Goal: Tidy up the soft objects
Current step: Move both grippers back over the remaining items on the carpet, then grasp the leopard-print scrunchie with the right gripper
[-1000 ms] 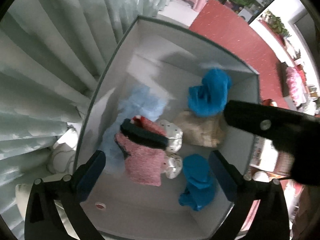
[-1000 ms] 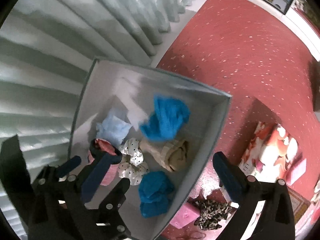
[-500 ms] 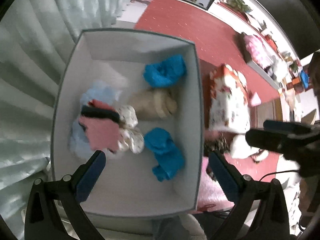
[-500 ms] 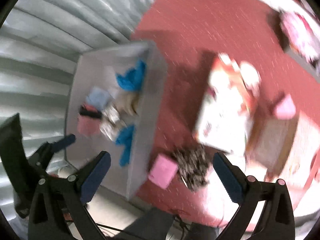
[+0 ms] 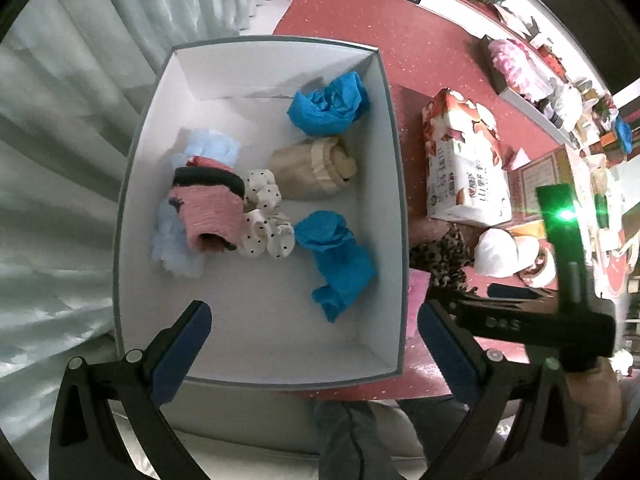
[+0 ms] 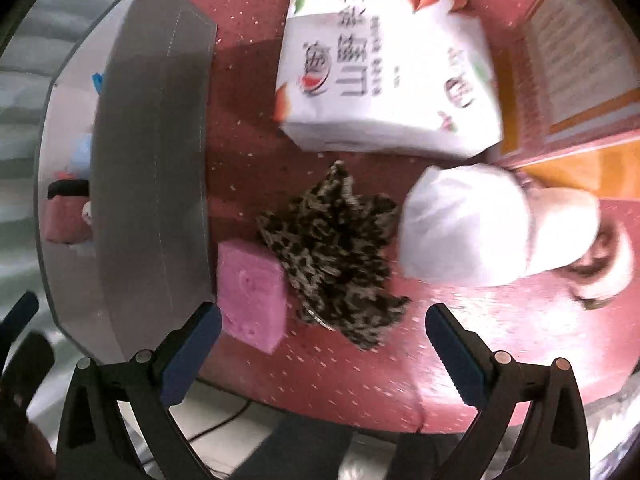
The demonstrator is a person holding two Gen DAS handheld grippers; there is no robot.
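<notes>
A grey box (image 5: 256, 376) with a white inside stands on the red table and holds several soft items: two blue cloths (image 5: 328, 106), a beige roll (image 5: 316, 168), a pink and black roll (image 5: 208, 212), spotted white socks (image 5: 268, 220) and a pale blue cloth (image 5: 176, 248). My left gripper (image 5: 316, 344) hangs open over the box's near end, holding nothing. My right gripper (image 6: 324, 344) is open above the table just right of the box (image 6: 152, 160), over a leopard-print cloth (image 6: 336, 248) and a pink block (image 6: 252, 292). A white cap (image 6: 472, 228) lies to the right.
A white printed tissue pack (image 6: 392, 68) lies behind the leopard cloth. Pale curtains (image 5: 60, 120) hang left of the box. A shelf with clutter (image 5: 540, 68) runs along the far right. The table's near edge (image 6: 320, 408) is close under the right gripper.
Both grippers have pulled back and up from the box. The right gripper has swung right, from over the box to over the leopard cloth and pink block. Both stay open.
</notes>
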